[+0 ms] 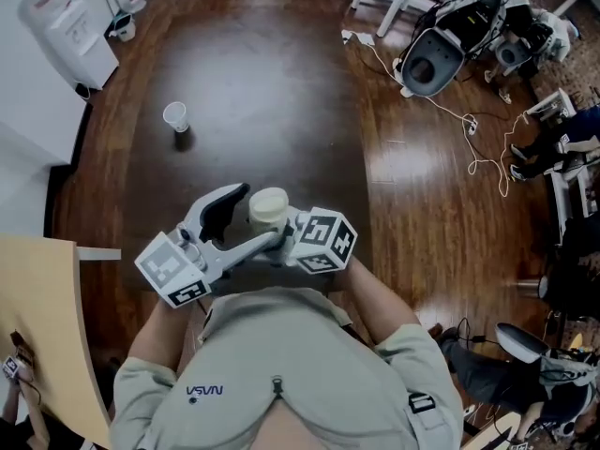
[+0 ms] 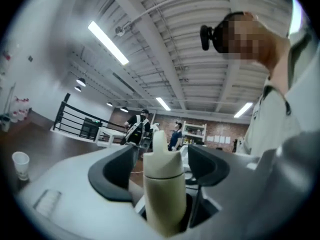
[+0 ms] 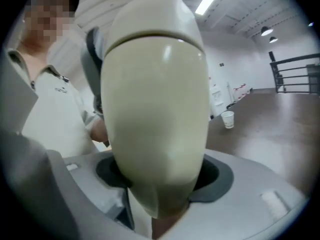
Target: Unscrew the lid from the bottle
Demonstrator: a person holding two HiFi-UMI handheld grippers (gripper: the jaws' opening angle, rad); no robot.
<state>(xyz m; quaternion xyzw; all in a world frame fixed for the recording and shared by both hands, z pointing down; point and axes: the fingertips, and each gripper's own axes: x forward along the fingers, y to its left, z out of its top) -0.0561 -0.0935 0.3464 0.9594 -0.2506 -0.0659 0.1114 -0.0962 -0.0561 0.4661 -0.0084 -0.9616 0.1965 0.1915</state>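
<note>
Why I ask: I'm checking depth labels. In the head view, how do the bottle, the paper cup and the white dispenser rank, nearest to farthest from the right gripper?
1. bottle: clamped between the jaws of the right gripper, at the person's chest.
2. paper cup: standing on the floor, up and to the left.
3. white dispenser: far top-left corner.

Pale grey collared shirt, short sleeves
</note>
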